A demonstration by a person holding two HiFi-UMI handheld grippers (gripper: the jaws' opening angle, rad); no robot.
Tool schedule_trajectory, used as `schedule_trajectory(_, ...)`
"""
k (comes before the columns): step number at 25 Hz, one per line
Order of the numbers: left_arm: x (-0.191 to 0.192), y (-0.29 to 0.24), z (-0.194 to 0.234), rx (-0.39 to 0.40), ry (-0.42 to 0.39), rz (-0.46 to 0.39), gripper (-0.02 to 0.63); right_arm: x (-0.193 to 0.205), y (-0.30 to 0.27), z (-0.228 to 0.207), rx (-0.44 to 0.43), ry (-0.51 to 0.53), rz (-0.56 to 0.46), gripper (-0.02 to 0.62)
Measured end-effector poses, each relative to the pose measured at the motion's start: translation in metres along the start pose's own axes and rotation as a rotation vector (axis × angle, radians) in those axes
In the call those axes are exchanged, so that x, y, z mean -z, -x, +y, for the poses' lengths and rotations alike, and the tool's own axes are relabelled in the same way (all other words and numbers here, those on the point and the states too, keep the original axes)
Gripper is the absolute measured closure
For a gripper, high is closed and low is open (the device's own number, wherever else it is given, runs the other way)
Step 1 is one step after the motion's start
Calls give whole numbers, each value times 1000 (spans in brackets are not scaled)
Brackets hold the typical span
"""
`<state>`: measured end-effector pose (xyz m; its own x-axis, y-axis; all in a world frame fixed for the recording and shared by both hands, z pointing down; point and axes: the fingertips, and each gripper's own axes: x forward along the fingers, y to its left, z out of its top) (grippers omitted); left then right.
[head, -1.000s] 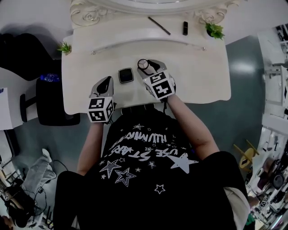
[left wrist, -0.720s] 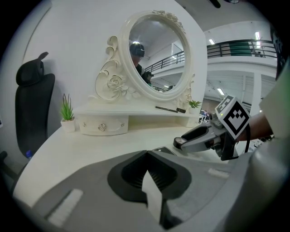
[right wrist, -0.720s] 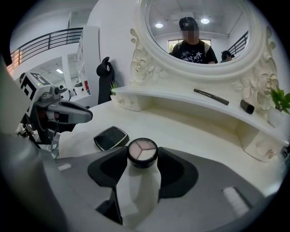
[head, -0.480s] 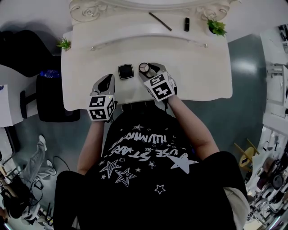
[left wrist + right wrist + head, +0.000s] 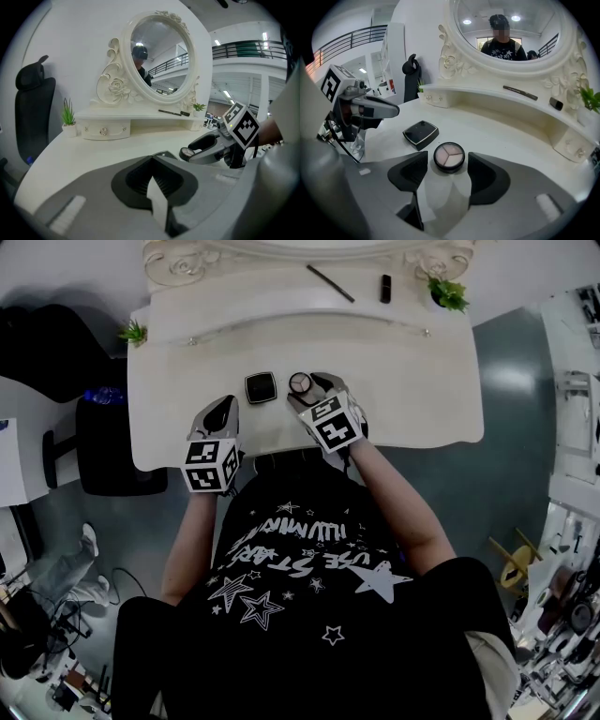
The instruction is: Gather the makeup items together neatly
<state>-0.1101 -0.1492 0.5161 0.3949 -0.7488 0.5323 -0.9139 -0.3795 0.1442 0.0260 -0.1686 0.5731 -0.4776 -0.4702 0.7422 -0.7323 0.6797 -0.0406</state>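
**Round palette lies between the open right jaws**

Near the table's (image 5: 422, 381) front edge, the left gripper (image 5: 225, 404) has its jaws together and holds nothing. Just right of it lies the black square compact (image 5: 261, 387). The round palette (image 5: 300, 382) lies close beside the compact but apart from it. The right gripper (image 5: 312, 390) straddles the palette. Its jaws have just been opening and stand clear of it on both sides. Towards the back right corner, a dark pencil (image 5: 330, 283) and a black tube (image 5: 385, 289) lie on the raised shelf (image 5: 234, 296).
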Motion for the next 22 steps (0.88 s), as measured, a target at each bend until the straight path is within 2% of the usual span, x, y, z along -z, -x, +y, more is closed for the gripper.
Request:
schedule_trajectory(4,-4,1,0,-6,-8,-14,606,-11,14,-4,-2,-23,-43,281)
schedule_trajectory(8,-16,3,2,-17,-24,-37,606,-32,32,-27,31,-47,-111,278)
schedule_trajectory(16,-49,6,2,-29,-39,-98,606,-86,59,-108,202,-165,-233,296)
schedule_trajectory(22,-63,3,1,-38,-41,-115,606,-113,57,-164,306,-178,-219,313)
